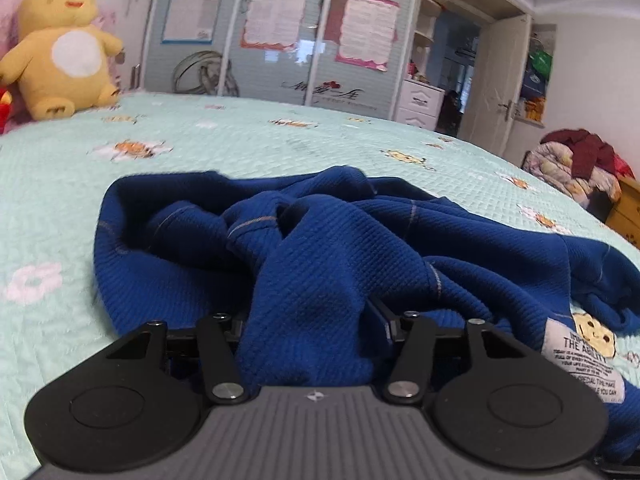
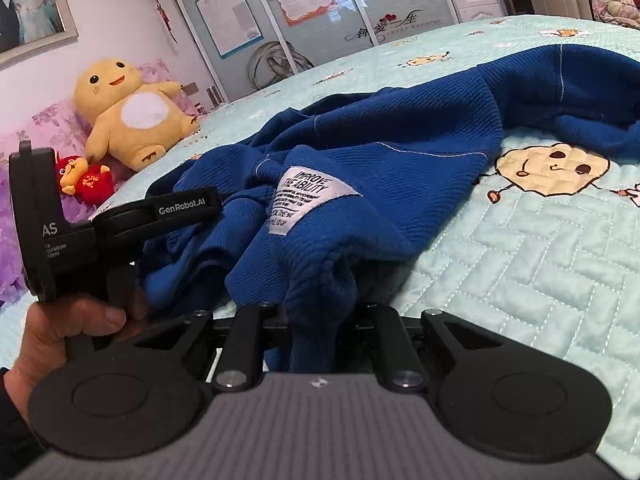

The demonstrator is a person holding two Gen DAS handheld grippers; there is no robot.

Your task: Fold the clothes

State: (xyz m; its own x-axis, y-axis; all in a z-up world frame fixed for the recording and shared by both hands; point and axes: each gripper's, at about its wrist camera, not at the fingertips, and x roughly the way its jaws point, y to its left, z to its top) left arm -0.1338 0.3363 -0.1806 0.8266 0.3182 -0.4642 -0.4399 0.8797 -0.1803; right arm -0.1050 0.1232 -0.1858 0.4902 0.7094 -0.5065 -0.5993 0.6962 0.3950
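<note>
One blue garment (image 2: pixel 360 184) bunched on bedspread (image 2: pixel 540 248)

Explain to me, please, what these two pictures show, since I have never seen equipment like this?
A person is folding clothes with two hand-held tongs, one in each hand, each carrying a camera that looks forward along its fingers. One picture comes from the left tongs, the other from the right tongs; the right view also shows the person's left hand gripping its handle. A crumpled blue garment with a white label lies on a pale green quilted bed. Both tongs have bunches of its fabric between their fingers. A yellow plush toy sits behind.
</note>
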